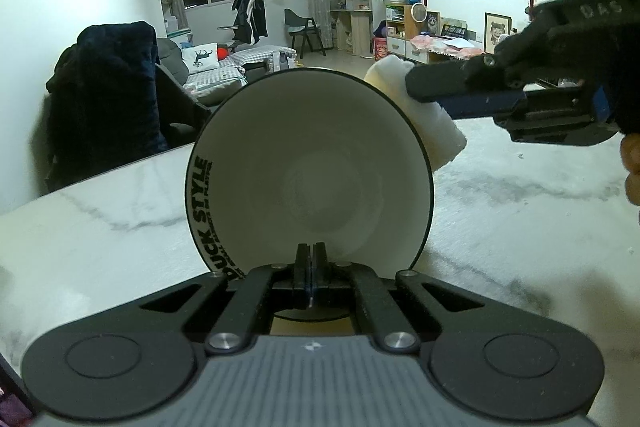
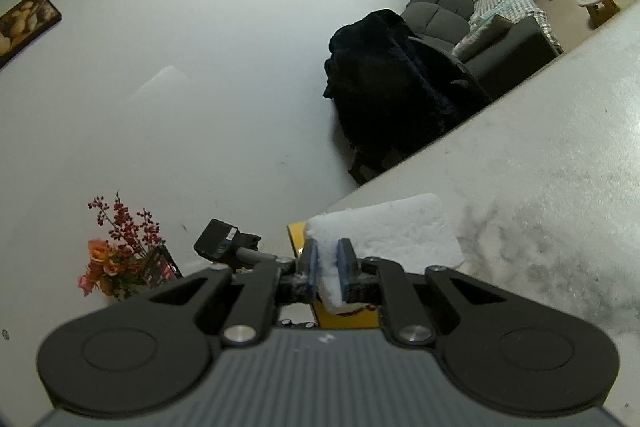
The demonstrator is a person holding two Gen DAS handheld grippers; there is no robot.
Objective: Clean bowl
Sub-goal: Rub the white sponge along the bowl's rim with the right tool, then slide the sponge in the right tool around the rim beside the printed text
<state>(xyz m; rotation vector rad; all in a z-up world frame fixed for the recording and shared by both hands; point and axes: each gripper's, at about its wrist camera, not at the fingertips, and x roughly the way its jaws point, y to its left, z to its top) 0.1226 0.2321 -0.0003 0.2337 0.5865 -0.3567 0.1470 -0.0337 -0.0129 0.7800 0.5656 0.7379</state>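
A white bowl [image 1: 308, 167] with a dark rim and black "DUCK STYLE" lettering is tipped up on edge, its inside facing the left wrist camera. My left gripper [image 1: 310, 251] is shut on its near rim. My right gripper [image 2: 328, 251] is shut on a white sponge [image 2: 392, 231]. In the left wrist view that right gripper [image 1: 432, 89] comes in from the right. It holds the sponge [image 1: 436, 127] just behind the bowl's upper right rim; whether sponge and bowl touch is hidden. A yellow surface [image 2: 296, 233] shows under the sponge; I cannot tell what it is.
The white marble table [image 1: 520, 207] spreads under both grippers, its far edge close behind the bowl. A chair draped in a dark coat [image 1: 104, 95] stands beyond that edge. A flower bunch [image 2: 120, 251] and a small camera [image 2: 218, 239] are at the left. A hand [image 1: 632, 167] shows at the right edge.
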